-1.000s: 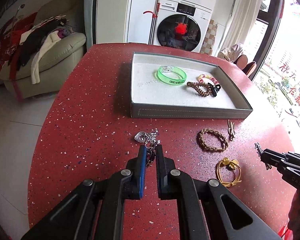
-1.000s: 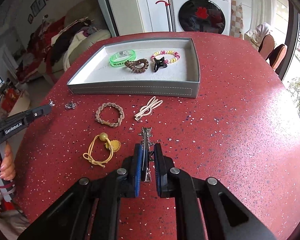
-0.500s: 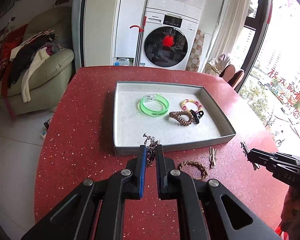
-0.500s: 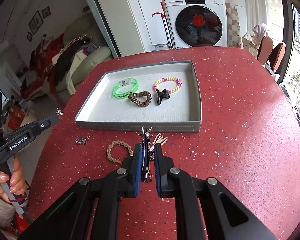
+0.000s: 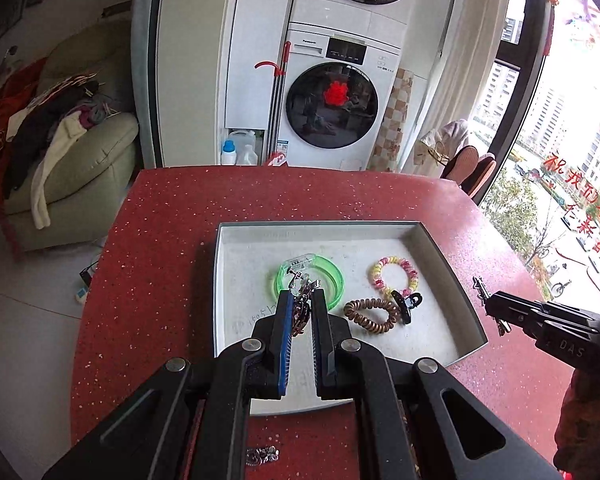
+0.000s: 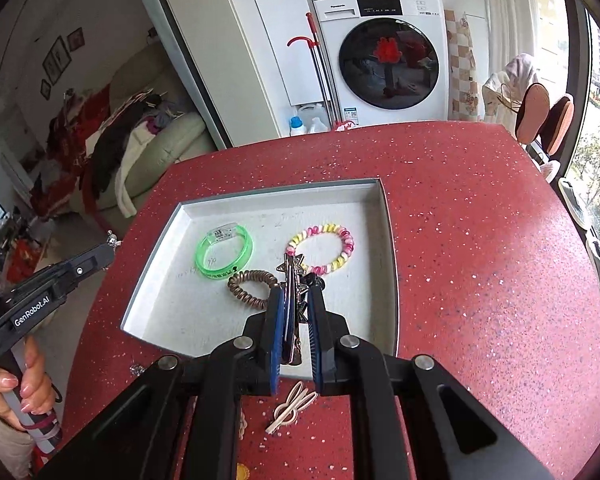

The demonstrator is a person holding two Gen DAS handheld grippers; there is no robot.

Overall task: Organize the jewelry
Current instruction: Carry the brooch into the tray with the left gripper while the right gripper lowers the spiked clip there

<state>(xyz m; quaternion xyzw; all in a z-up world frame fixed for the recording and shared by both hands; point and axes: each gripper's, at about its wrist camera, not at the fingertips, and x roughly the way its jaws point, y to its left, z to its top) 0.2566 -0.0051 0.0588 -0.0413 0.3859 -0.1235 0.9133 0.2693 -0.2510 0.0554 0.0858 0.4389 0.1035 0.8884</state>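
A grey tray (image 5: 470, 308) (image 6: 384, 216) on the red table holds a green bangle (image 5: 332, 276) (image 6: 224, 256), a brown spiral hair tie (image 5: 370, 314) (image 6: 246, 286), a pink-yellow spiral bracelet (image 5: 394, 274) (image 6: 332, 248) and a black claw clip (image 5: 406, 304). My left gripper (image 5: 300, 296) is shut on a silver charm piece (image 5: 300, 282) and holds it above the tray. My right gripper (image 6: 294, 294) is shut on a star-tipped metal hair clip (image 6: 290, 268) above the tray's near side.
A silver piece (image 5: 262, 456) lies on the table before the tray. A cream hairpin (image 6: 292, 406) lies under my right gripper. The right gripper shows in the left view (image 5: 480, 286), the left in the right view (image 6: 112, 240). A sofa and washing machine stand beyond.
Both grippers have lifted off the table with their pieces and moved forward over the tray.
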